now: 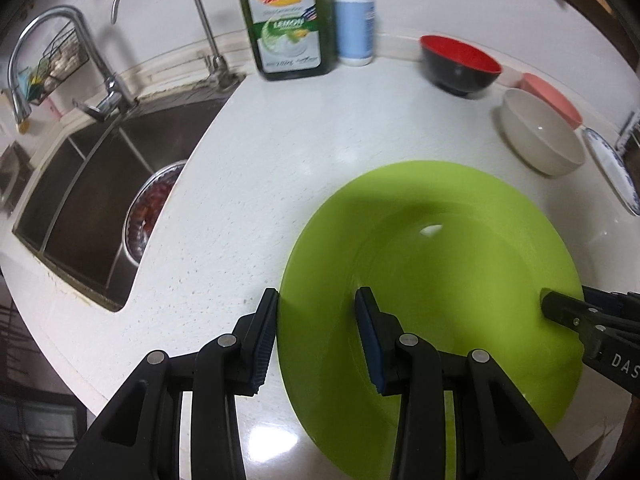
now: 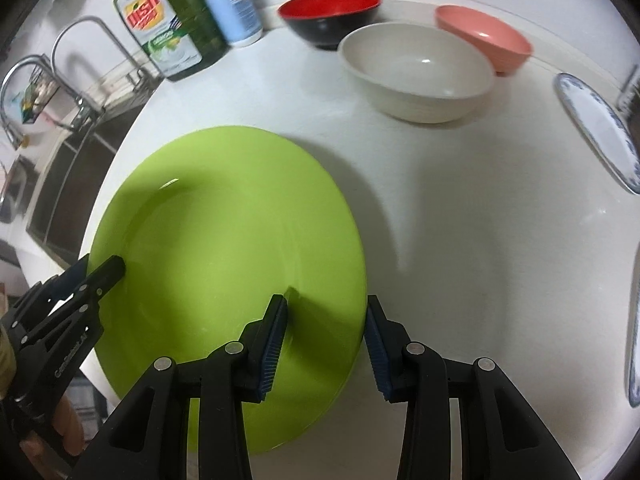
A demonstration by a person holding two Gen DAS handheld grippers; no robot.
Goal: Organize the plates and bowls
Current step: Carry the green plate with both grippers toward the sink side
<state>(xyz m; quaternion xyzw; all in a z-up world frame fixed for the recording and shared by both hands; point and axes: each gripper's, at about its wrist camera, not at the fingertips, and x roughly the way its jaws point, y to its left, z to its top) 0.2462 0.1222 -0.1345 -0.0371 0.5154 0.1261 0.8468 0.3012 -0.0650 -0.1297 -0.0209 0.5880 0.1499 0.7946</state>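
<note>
A large green plate (image 1: 440,260) (image 2: 224,220) hangs a little above the white counter (image 1: 260,184) and throws a shadow on it. My left gripper (image 1: 318,308) straddles its left rim, one pad outside the edge and one on the plate's face, shut on it. My right gripper (image 2: 326,312) clamps the opposite rim the same way. Each wrist view shows the other gripper's finger resting on the far rim. Behind the plate stand a red-and-black bowl (image 2: 330,12), a white bowl (image 2: 416,76) and a pink bowl (image 2: 484,36). A blue-rimmed white plate (image 2: 596,128) lies at the right.
A steel sink (image 1: 80,200) with two taps lies left of the counter, with a metal bowl (image 1: 148,216) of red food in it. A dish soap bottle (image 1: 286,20) and a pump bottle (image 1: 354,20) stand at the back wall. Another plate's rim (image 2: 634,340) shows at the far right.
</note>
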